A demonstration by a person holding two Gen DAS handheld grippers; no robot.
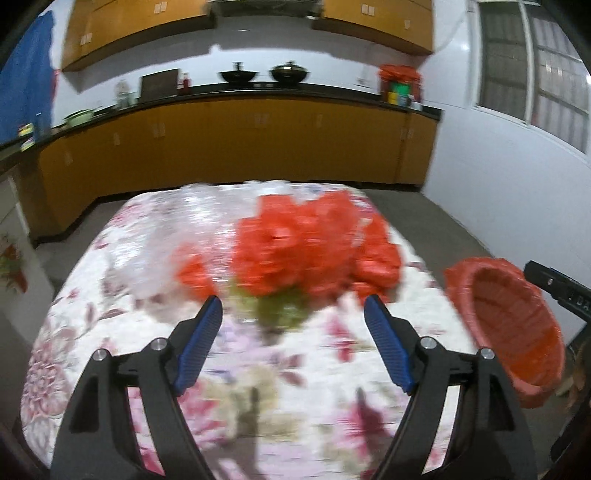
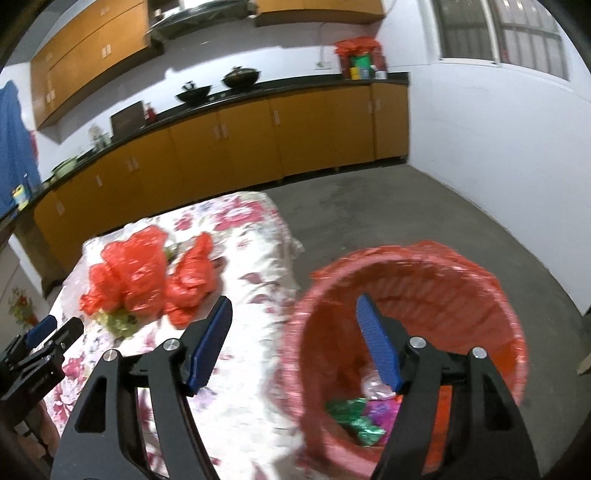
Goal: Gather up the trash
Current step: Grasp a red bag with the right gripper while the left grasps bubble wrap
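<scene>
Evidently both wide apart and empty: left hand-held gripper (image 1: 293, 308) before blurred, seemingly red bags (image 1: 306, 247), right hand-held gripper (image 2: 294, 308) over bin (image 2: 491, 295).

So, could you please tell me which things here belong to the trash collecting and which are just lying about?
Part of the job:
- red bags on the table
- green scrap beside them
- bin with wrappers inside
- left tool and right tool, both open and empty

Just lying about:
- woks on the counter
- cabinets
- window

Plastic, cloth and concrete around my tongs

My desk (image 2: 255, 258) wears glossy floral cloth; crinkled red plastic bags (image 2: 144, 273) shine, the bin (image 2: 413, 266) has a thin red liner, the floor (image 2: 388, 206) is rough concrete.
</scene>
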